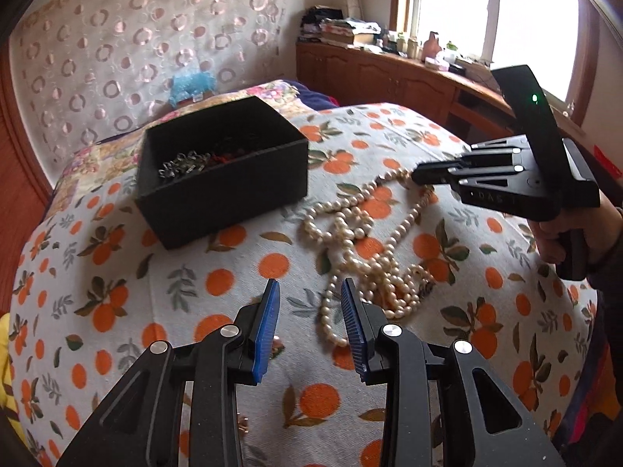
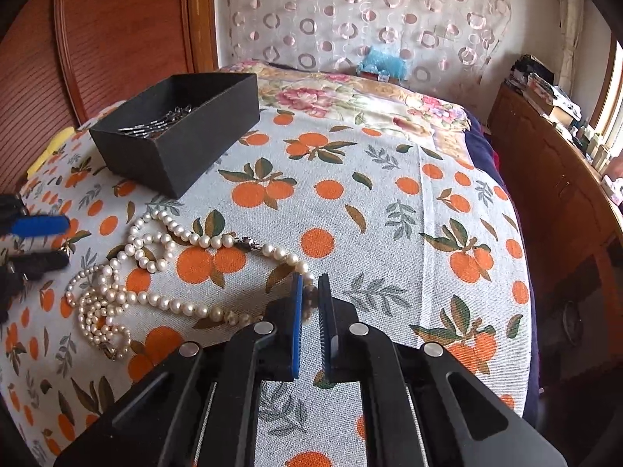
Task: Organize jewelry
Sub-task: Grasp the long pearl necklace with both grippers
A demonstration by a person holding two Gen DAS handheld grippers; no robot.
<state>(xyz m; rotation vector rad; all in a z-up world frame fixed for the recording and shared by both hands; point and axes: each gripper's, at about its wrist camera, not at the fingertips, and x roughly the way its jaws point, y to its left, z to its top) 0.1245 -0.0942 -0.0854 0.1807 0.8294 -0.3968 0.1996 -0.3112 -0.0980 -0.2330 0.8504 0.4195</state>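
Observation:
A tangle of pearl necklaces [image 1: 370, 233] lies on the orange-print bedspread [image 1: 194, 272]; it also shows in the right wrist view [image 2: 155, 272]. A black open box [image 1: 222, 171] holding silver and dark jewelry stands behind it, also in the right wrist view [image 2: 175, 128]. My left gripper [image 1: 310, 292] is open and empty, hovering by the near end of the pearls. My right gripper [image 2: 310, 284] has its jaws nearly closed around a pearl strand at the far end; it appears in the left wrist view [image 1: 418, 173].
A floral quilt [image 2: 350, 97] and a blue item [image 2: 383, 62] lie at the bed's head by a curtained wall. A wooden cabinet [image 1: 389, 74] with books and bottles runs under the window on the right. A yellow cloth [image 2: 50, 151] sits at the left bed edge.

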